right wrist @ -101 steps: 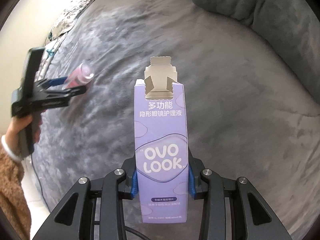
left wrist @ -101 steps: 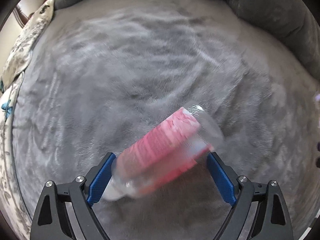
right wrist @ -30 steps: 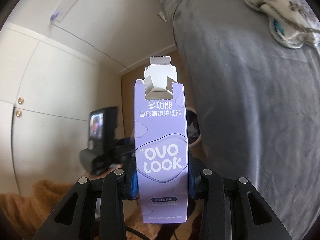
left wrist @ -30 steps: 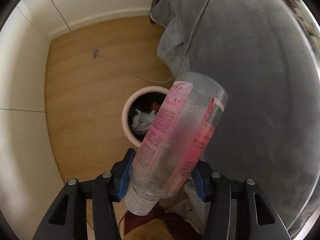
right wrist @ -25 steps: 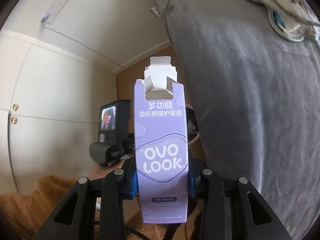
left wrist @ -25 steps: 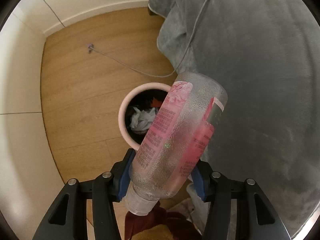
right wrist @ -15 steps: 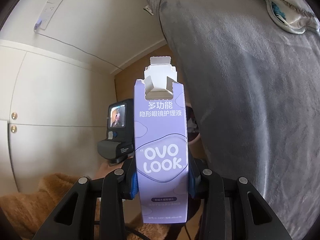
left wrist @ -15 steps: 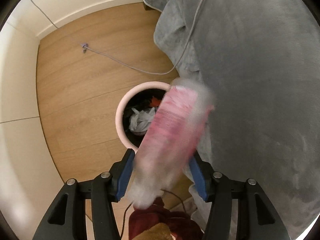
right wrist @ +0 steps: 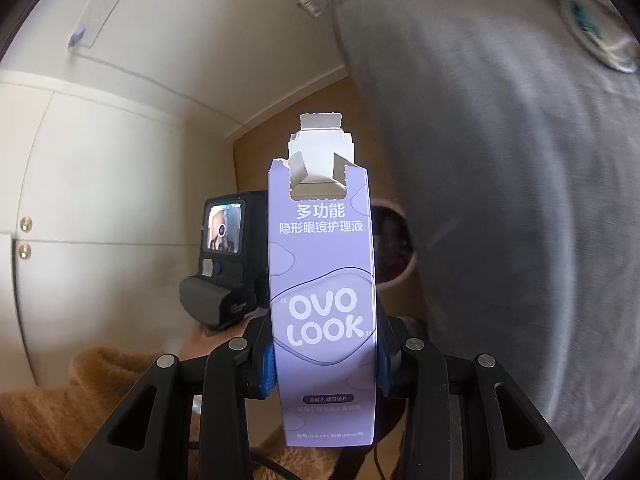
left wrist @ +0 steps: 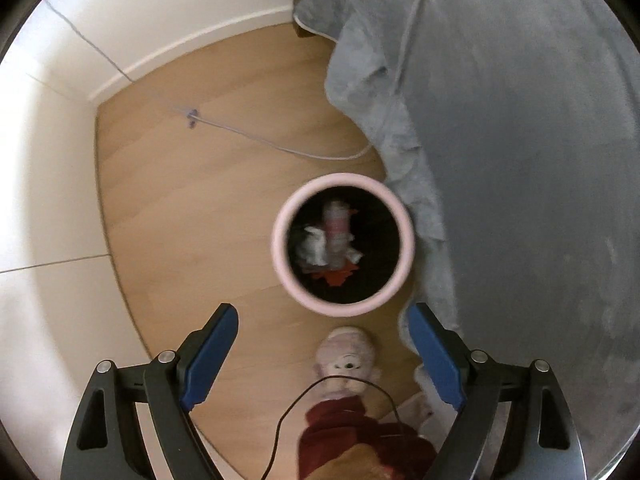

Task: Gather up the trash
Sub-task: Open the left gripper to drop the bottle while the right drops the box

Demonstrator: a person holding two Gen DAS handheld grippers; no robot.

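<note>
My left gripper (left wrist: 322, 354) is open and empty, held high above a round pink-rimmed trash bin (left wrist: 280, 256) on the wooden floor. A clear bottle with a pink label (left wrist: 336, 230) lies inside the bin among white and red scraps. My right gripper (right wrist: 324, 364) is shut on a tall purple "OVO LOOK" carton (right wrist: 322, 280) with its top flaps torn open. The bin also shows in the right wrist view (right wrist: 400, 248), partly hidden behind the carton.
A grey blanket (left wrist: 520, 160) hangs off the bed right beside the bin. A thin cable (left wrist: 280, 146) runs across the floor. A slipper with a face (left wrist: 346, 354) and red clothing sit below the bin. The left gripper's camera body (right wrist: 224, 264) is beside the carton.
My left gripper opened and the pink-labelled bottle fell from it into the bin. My right gripper still holds the purple carton, now nearer the bin.
</note>
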